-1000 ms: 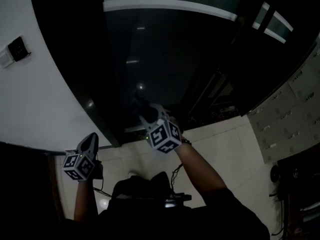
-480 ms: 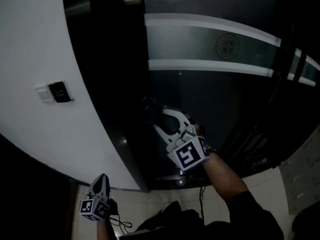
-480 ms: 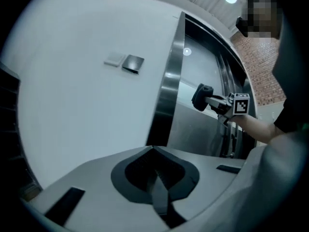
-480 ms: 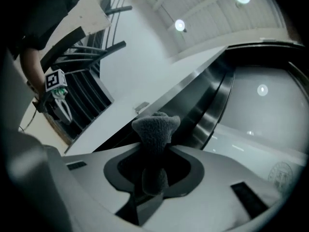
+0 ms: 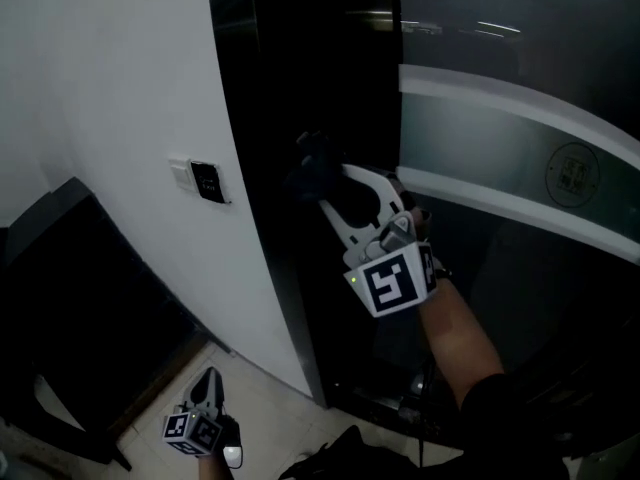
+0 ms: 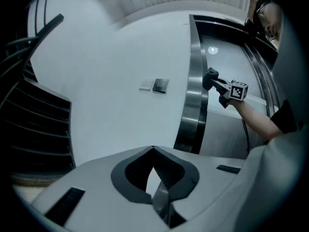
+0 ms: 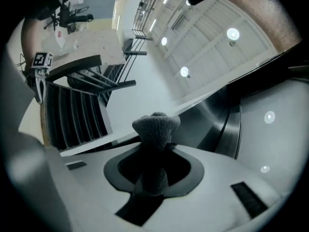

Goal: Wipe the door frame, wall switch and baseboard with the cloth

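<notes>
Evidently early: right gripper [image 5: 330,183] pinches dark cloth [image 5: 312,160], held at door frame [image 5: 268,228], mid-height. Wall switch [image 5: 208,181] close by on left, likely unwiped; baseboard pending. Left gripper [image 5: 203,408] hangs low, jaws together, empty.

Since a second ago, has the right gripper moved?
Yes. The right gripper, with cloth, rose along the door frame from near the floor to wall switch height.

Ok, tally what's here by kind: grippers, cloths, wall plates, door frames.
Grippers: 2, the left gripper shut and empty, the right gripper shut on the cloth
Cloth: 1
Wall plates: 2, a white switch plate beside a dark panel
Door frame: 1
Total: 6
</notes>
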